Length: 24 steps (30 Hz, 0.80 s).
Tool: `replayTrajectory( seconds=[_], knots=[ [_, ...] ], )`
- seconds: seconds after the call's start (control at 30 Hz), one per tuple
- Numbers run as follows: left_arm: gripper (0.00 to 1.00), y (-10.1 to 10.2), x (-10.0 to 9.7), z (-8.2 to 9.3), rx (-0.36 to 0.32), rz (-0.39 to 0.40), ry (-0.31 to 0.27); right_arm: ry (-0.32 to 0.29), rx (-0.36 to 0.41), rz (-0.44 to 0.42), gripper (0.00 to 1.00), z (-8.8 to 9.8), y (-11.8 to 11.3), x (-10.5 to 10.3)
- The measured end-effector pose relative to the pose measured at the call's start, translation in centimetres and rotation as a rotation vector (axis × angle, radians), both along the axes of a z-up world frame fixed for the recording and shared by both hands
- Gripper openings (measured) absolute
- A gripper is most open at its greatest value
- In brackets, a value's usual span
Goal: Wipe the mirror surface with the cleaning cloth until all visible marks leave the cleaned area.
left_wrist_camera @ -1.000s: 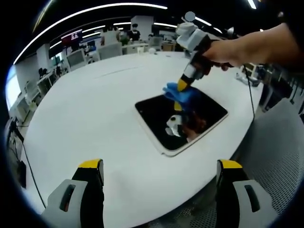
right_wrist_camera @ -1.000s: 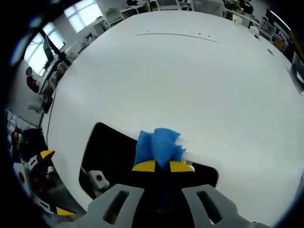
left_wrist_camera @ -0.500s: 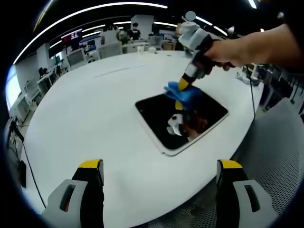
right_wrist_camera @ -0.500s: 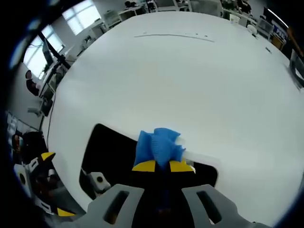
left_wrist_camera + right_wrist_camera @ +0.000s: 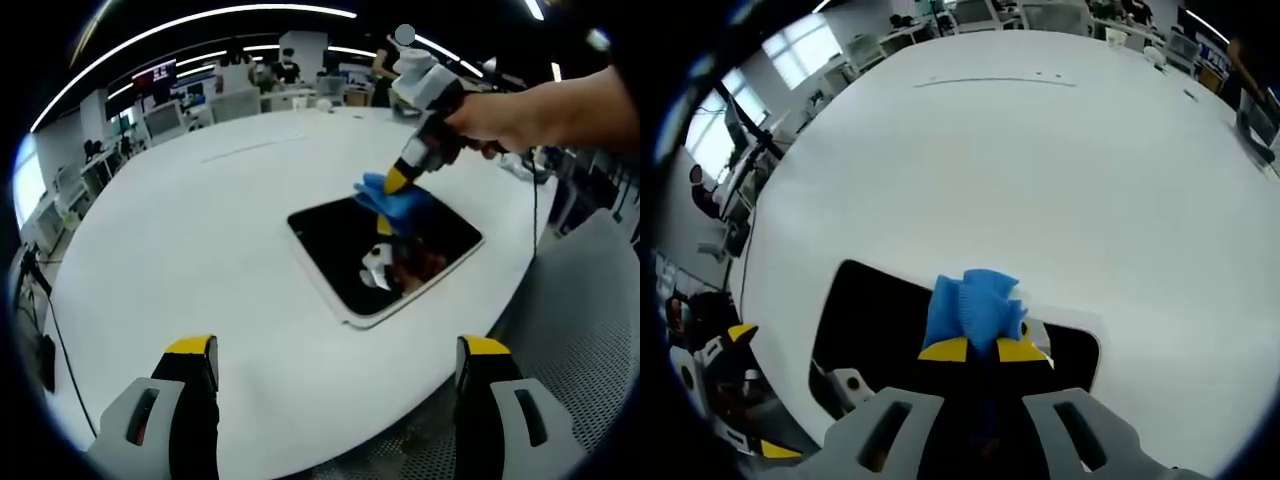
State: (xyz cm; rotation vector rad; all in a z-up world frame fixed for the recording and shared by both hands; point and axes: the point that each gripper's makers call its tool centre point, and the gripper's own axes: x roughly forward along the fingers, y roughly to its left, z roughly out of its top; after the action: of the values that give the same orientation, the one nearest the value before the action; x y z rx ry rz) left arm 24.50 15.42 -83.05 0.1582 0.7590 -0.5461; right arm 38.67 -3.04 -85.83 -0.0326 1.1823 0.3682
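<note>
Right tool (image 5: 982, 350) is clamped tight on the blue cleaning cloth (image 5: 973, 308), its yellow-tipped jaws pinched together with the fabric bunched up and fanning out past the tips. From the right gripper view, the cloth sits right at the far edge of the mirror (image 5: 875, 315), where dark glass meets its pale frame, and the white counter (image 5: 1020, 180) stretches away beyond.

Over in the left gripper view, the right tool (image 5: 398, 181) comes in from the upper right, held in a person's hand (image 5: 500, 118), angled down so the cloth (image 5: 392, 200) presses on the far corner of the mirror (image 5: 385, 258). That mirror lies flat on the counter (image 5: 190, 260), close to the counter's near edge, a dark rounded rectangle with a light border. Its glass throws back a reflection of the tool and hand, a pale blob and a reddish-brown patch near the middle.

Left tool (image 5: 335, 350) hangs well short of the mirror, over the counter's near edge, jaws spread wide with nothing between them.

Beyond the counter, an office with desks, chairs and monitors; a wall screen far behind the mirror carries reddish markings, too small to read. No writing shows on mirror or cloth.
</note>
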Motion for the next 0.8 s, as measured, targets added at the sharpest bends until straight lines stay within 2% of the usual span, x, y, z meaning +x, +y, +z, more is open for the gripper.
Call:
replayTrajectory(
  seconds=[0.43, 0.8],
  knots=[
    [0.99, 0.0, 0.0, -0.1, 0.014, -0.011, 0.001, -0.009, 0.003, -0.002, 0.02, 0.2, -0.2, -1.4],
    [0.99, 0.1, 0.1, -0.1, 0.027, -0.012, -0.003, -0.01, 0.011, -0.006, 0.02, 0.0, -0.3, -1.6]
  ],
)
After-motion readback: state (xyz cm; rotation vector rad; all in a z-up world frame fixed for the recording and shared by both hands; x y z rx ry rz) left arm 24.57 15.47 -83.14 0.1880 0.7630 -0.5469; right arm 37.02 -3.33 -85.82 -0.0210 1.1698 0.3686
